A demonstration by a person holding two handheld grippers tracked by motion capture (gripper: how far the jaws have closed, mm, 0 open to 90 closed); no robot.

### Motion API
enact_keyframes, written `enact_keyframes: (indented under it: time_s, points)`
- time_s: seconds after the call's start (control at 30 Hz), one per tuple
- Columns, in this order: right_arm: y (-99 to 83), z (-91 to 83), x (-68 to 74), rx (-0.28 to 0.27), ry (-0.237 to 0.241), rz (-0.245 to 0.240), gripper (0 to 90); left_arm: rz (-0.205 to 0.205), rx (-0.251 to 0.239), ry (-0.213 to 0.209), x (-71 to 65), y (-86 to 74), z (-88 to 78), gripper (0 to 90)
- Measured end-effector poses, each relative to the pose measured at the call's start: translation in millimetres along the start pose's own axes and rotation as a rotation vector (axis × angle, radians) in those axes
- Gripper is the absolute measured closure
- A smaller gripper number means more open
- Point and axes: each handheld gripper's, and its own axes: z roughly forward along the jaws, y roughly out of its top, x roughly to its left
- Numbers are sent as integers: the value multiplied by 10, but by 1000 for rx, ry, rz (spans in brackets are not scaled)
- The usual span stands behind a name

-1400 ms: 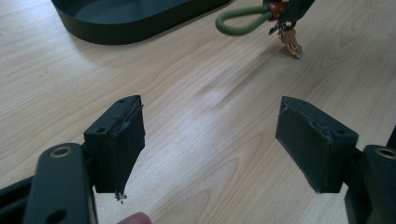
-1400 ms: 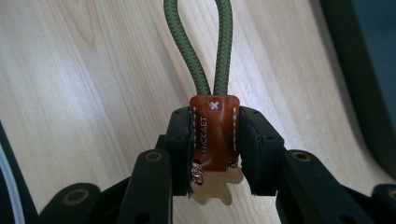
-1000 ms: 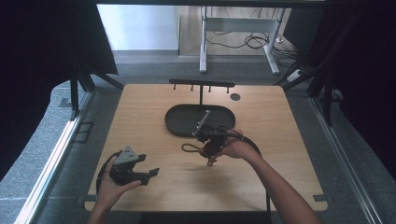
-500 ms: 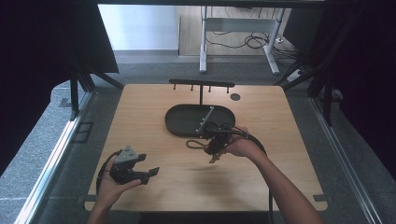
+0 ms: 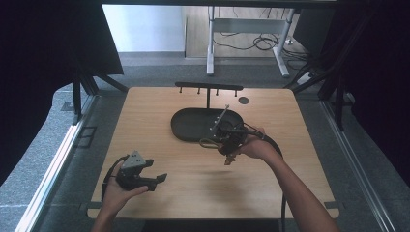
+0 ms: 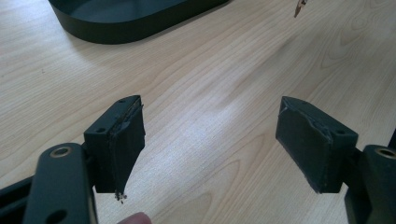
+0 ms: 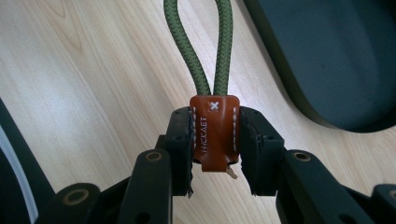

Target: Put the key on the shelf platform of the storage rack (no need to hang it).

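My right gripper (image 7: pixel 215 126) is shut on a brown leather tag (image 7: pixel 214 133) stitched in white. A green cord loop (image 7: pixel 205 46) runs forward from the tag, above the wooden table (image 7: pixel 93 70). In the high view the right gripper (image 5: pixel 223 139) hovers at the near right edge of the black oval tray (image 5: pixel 191 123). The green loop (image 5: pixel 208 143) points left, and a small piece (image 5: pixel 227 158) dangles below the hand. My left gripper (image 5: pixel 154 170) rests at the front left of the table, open, with nothing between its jaws (image 6: pixel 210 140).
A black rack with hooks (image 5: pixel 209 87) stands at the back edge of the table, with a small dark disc (image 5: pixel 243 100) to its right. The tray's rim (image 6: pixel 121 28) lies ahead of the left gripper. Bare wood (image 5: pixel 193 193) spreads between the two hands.
The right hand has risen a little and drifted right and back with the leather tag held. The left hand has stayed still.
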Motion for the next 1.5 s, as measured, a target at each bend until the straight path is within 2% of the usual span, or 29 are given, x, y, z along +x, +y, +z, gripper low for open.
enact_keyframes:
  time_s: [0.63,0.93,1.23,1.5]
  points:
    - [99,-123,-180,20,-32,30,669,-3,-13,3,5,3,-32,242]
    - [102,-109,-327,25,-39,65,669,-1,-10,1,4,3,-29,242]
    - [143,-135,-433,13,-54,76,669,11,0,1,-13,10,-7,242]
    - [193,-59,-547,9,-56,91,669,10,-2,1,-11,9,-7,242]
